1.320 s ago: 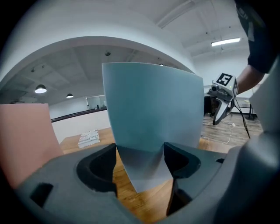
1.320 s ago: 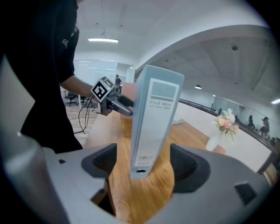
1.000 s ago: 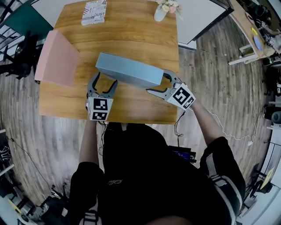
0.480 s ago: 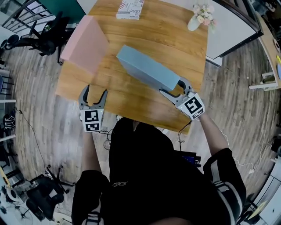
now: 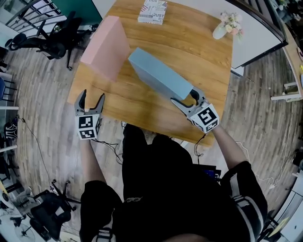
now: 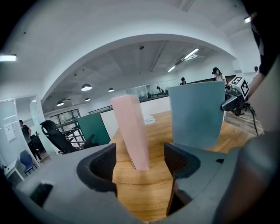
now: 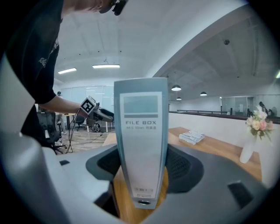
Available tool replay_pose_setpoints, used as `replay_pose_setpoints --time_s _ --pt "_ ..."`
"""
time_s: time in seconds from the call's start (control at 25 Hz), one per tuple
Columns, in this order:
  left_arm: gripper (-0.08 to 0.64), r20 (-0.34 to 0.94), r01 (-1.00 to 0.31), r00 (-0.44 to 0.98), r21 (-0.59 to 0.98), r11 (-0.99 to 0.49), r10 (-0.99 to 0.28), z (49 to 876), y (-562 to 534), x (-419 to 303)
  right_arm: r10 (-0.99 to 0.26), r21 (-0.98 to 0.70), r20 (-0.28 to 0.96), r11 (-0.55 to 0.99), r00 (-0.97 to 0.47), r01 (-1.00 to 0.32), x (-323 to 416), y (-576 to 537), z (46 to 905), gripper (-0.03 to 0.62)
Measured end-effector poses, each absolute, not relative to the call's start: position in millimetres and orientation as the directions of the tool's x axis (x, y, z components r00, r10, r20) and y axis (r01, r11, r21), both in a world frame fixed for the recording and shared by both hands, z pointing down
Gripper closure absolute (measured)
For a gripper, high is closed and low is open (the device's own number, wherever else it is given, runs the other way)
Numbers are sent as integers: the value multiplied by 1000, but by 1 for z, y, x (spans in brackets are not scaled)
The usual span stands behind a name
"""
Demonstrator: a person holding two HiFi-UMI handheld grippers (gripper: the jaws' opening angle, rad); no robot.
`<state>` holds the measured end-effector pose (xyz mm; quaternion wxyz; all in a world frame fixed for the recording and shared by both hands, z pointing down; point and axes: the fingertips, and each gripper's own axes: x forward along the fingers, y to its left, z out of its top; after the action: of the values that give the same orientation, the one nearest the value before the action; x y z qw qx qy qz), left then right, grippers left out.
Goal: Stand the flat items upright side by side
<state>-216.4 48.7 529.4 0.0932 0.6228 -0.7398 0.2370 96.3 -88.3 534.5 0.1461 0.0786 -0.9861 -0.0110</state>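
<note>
A blue-grey file box (image 5: pixel 161 75) stands upright on the wooden table (image 5: pixel 142 106), running diagonally. My right gripper (image 5: pixel 187 97) is shut on its near end; its jaws have just been closing, and the pads sit against both sides of the labelled spine (image 7: pixel 142 140) in the right gripper (image 7: pixel 142 168) view. A pink file box (image 5: pixel 106 47) stands upright at the table's left edge. My left gripper (image 5: pixel 92 97) hangs open and empty off the table's front left corner. The left gripper (image 6: pixel 140 164) view shows the pink box (image 6: pixel 131 131) ahead and the blue box (image 6: pixel 197 113) to its right.
A patterned book (image 5: pixel 152 10) lies at the table's far edge and a white vase of flowers (image 5: pixel 225 27) stands at the far right corner. Office chairs (image 5: pixel 52 40) sit on the wooden floor to the left. A white desk adjoins the table's far side.
My left gripper has moved left, away from the blue box, to the table's front left corner. The right gripper has closed onto the blue box's end and shifted with it.
</note>
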Motion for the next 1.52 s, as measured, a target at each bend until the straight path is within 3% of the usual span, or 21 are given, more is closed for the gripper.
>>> replay_pose_setpoints --time_s 0.28,0.52,0.76,1.16,1.52 --pt "209 378 -989 43 -114 -93 -925 514 24 -276 -236 34 318 971 -918 -238 48 -69 532 293" --pt "209 404 -918 324 -84 -388 -855 525 -7 -292 -337 35 326 938 -883 -345 7 -53 532 293" --pt "209 410 -820 506 -44 -570 -759 538 -33 -291 -449 18 334 882 -829 -471 -18 -34 530 293" --pt "199 375 -742 614 -27 -670 -694 542 -60 -271 -502 14 343 848 -794 -531 -59 -37 531 291" --pt "225 348 -754 604 -42 -655 -717 541 -68 -272 -486 -19 327 854 -810 -520 -92 -42 531 278"
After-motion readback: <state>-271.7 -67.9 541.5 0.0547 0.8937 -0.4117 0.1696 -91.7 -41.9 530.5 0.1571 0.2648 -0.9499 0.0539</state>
